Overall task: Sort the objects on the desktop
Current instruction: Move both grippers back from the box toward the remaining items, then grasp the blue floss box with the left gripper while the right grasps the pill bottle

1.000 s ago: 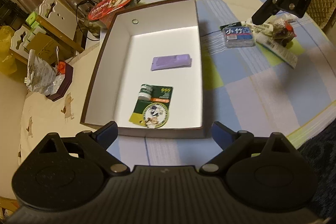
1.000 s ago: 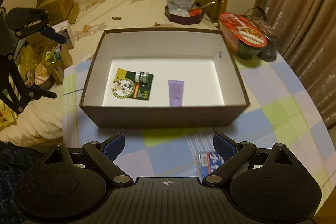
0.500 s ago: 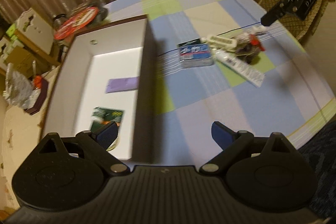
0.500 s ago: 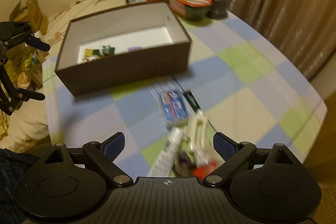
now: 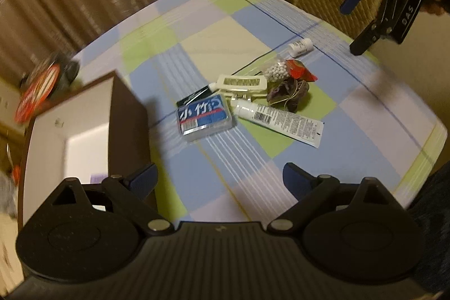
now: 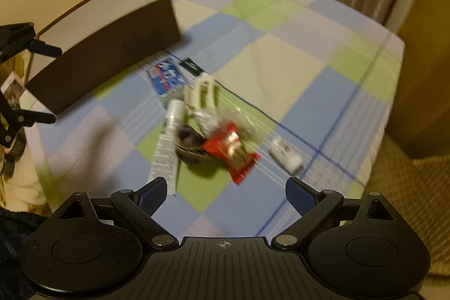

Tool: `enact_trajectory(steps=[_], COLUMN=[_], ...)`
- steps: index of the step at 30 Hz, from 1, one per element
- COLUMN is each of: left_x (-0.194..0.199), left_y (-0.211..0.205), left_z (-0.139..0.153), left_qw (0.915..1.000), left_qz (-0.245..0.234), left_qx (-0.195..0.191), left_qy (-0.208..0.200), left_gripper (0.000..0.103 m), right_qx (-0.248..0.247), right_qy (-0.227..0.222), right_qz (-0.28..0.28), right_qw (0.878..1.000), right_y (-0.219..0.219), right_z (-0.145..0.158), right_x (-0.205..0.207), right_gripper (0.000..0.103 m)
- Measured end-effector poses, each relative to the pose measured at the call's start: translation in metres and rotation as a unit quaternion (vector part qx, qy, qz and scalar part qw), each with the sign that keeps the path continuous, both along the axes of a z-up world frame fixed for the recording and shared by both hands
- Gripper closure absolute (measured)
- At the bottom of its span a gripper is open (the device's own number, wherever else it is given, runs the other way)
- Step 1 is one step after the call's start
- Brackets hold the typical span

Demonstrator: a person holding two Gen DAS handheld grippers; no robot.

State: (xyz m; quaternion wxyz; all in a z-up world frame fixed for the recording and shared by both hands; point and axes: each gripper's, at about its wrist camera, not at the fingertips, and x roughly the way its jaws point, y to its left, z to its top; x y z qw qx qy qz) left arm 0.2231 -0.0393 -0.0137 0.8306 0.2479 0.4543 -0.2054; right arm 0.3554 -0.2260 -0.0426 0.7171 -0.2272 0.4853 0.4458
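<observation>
Blue-padded and spread wide with nothing held, our right tongs (image 6: 226, 191) and left tongs (image 5: 219, 177) are hovering over the cluttered pile on the tabletop (image 5: 253, 27), so we are singling out the red packet (image 6: 232, 151) before carrying it to the brown box (image 6: 112, 47).

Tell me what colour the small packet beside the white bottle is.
Red, with some lighter print. The packet shows best in the right wrist view, near the white bottle.
</observation>
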Motion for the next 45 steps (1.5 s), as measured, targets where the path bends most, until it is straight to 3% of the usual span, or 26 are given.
enact_trajectory(steps=[3,6,12,17,23,27,29,35,38,40,41,45], left_x=[0.019,0.04,0.082,0.12,0.141,0.147,0.149,0.132,0.123,0.123,0.123,0.133], left_y=[-0.01,-0.02,-0.033,-0.044,-0.05,-0.051,-0.049,-0.038,-0.03,-0.027,-0.025,-0.014], left_z=[-0.007,-0.02,-0.053,-0.09,-0.124,-0.141,-0.139,-0.135,-0.132,-0.138,-0.141,-0.141], left_qw=[0.9984,0.9915,0.9618,0.9368,0.9076,0.8991,0.9049,0.9373,0.953,0.9567,0.9598,0.969], left_qz=[-0.053,-0.122,-0.252,-0.311,-0.365,-0.376,-0.366,-0.28,-0.229,-0.212,-0.204,-0.157], left_qx=[0.018,0.046,0.104,0.141,0.186,0.197,0.187,0.147,0.106,0.095,0.089,0.032], left_qy=[0.003,0.007,0.026,0.075,0.093,0.107,0.111,0.147,0.168,0.176,0.171,0.188], left_gripper=[0.009,0.009,0.015,0.028,0.036,0.039,0.041,0.041,0.041,0.041,0.03,0.043], right_qx=[-0.002,-0.003,-0.009,-0.016,-0.023,-0.026,-0.025,-0.011,-0.007,-0.009,-0.01,-0.011], right_qy=[0.011,0.024,0.049,0.069,0.081,0.082,0.079,0.05,0.027,0.015,0.005,-0.029], right_qz=[-0.021,-0.044,-0.102,-0.141,-0.17,-0.175,-0.173,-0.138,-0.103,-0.076,-0.061,0.003], right_qw=[1.0,0.999,0.994,0.987,0.982,0.981,0.981,0.989,0.994,0.997,0.998,1.0], right_y=[-0.01,-0.02,-0.039,-0.05,-0.058,-0.057,-0.054,-0.038,-0.027,-0.018,-0.014,0.002], right_z=[-0.009,-0.017,-0.036,-0.052,-0.065,-0.07,-0.07,-0.071,-0.074,-0.079,-0.08,-0.085], right_x=[0.007,0.016,0.033,0.041,0.048,0.056,0.06,0.072,0.075,0.078,0.079,0.081], right_gripper=[0.009,0.009,0.009,0.009,0.009,0.009,0.009,0.009,0.009,0.01,0.01,0.01])
